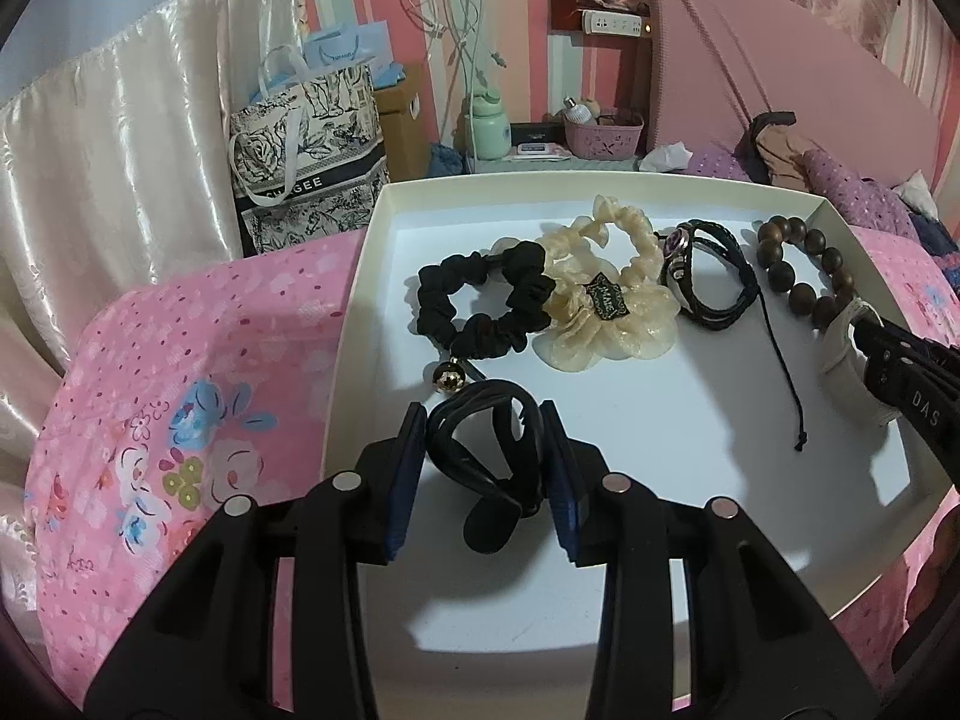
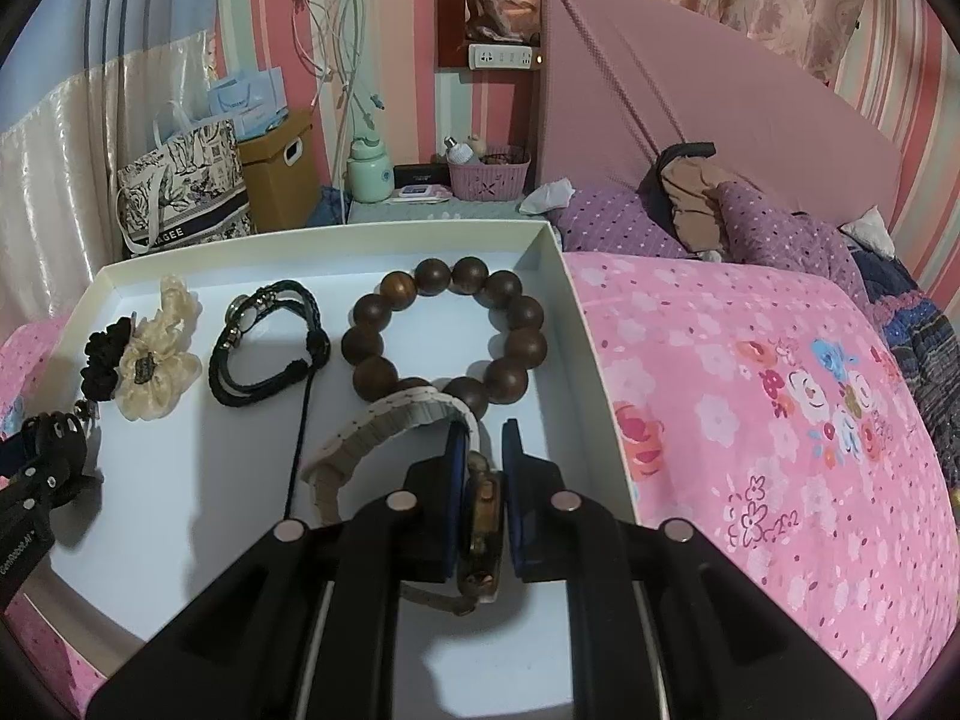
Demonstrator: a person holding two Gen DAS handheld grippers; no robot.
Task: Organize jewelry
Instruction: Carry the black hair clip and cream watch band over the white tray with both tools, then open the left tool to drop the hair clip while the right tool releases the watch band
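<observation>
Bed (image 2: 750,372) with pink floral cover carries a shallow white tray (image 2: 564,276). Tray holds, left to right in the left wrist view: black scrunchie (image 1: 480,300), cream scrunchie (image 1: 606,300) touching it, black cord bracelet (image 1: 708,276), brown bead bracelet (image 1: 804,276). Same row shows in the right wrist view, bead bracelet (image 2: 444,336) nearest the tray's right wall. Left gripper (image 1: 486,420) sits over the tray's near left part, fingers closed on a black hair clip (image 1: 486,456). Right gripper (image 2: 483,438) is near the tray's right wall, fingers clamped on a watch (image 2: 480,534) by its case; the white strap (image 2: 384,426) curves left, touching the bead bracelet.
</observation>
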